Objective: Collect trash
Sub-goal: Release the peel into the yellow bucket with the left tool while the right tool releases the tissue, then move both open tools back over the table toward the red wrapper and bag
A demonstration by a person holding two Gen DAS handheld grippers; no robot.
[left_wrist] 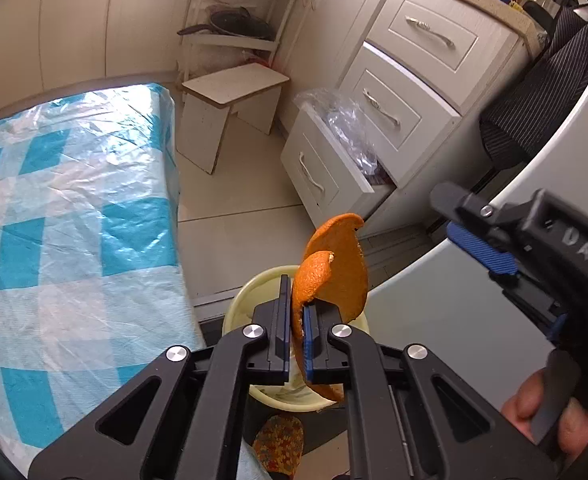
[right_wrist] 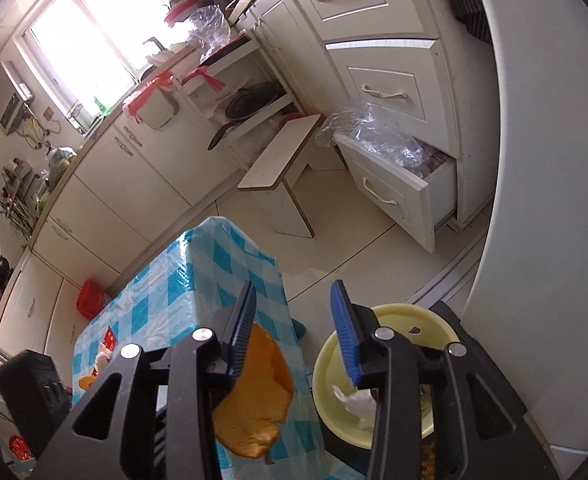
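My left gripper [left_wrist: 296,332] is shut on a large orange peel [left_wrist: 336,264], holding it above a pale yellow bin [left_wrist: 249,292] on the floor. In the right wrist view the peel [right_wrist: 253,396] hangs beside the table and the yellow bin [right_wrist: 394,316] holds white crumpled trash [right_wrist: 354,400]. My right gripper [right_wrist: 294,320] is open and empty, above the bin; it also shows in the left wrist view [left_wrist: 482,236], at the right. More scraps [right_wrist: 93,376] lie on the blue checked table [right_wrist: 221,280].
The blue checked table [left_wrist: 73,208] is at the left. A white stool [left_wrist: 229,100] stands on the floor beyond it. An open bottom drawer [left_wrist: 326,160] holds clear plastic. A white rounded appliance [right_wrist: 542,200] stands at the right. A slippered foot [left_wrist: 277,440] is below.
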